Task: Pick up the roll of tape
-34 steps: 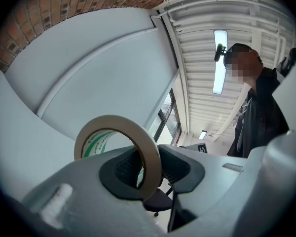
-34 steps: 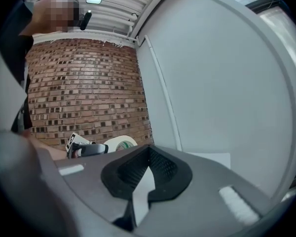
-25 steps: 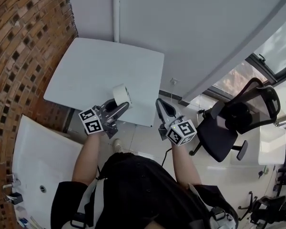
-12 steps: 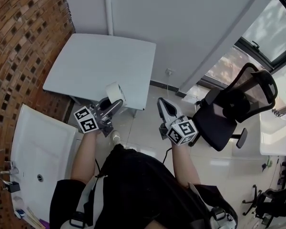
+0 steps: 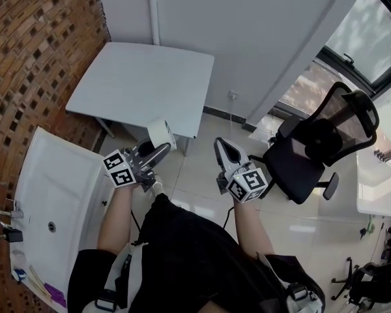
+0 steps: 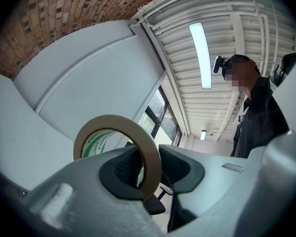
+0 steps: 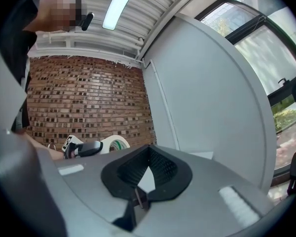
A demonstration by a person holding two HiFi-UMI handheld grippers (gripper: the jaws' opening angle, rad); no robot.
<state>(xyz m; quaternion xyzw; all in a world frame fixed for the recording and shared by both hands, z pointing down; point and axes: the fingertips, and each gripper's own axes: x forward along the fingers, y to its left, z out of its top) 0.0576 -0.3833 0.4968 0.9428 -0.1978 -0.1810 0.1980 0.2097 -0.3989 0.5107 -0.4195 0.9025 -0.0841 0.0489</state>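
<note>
Roll of tape: band pinched in left gripper jaws, in the air just off near edge of surface. Right gripper: jaws together, empty. Pickup judged done.

Table in the corner: brick wall on its L, plain wall behind it, pipe running up that wall. Sink along the brick wall, nearer than the table, on L of person. L gripper in front of table's near edge. Roll of tape on edge btwn its fingers, sticking up past the tips, off the table top, above floor. R gripper beside L gripper, to its R, apart from it, over floor. Chair further R, in front of window.
</note>
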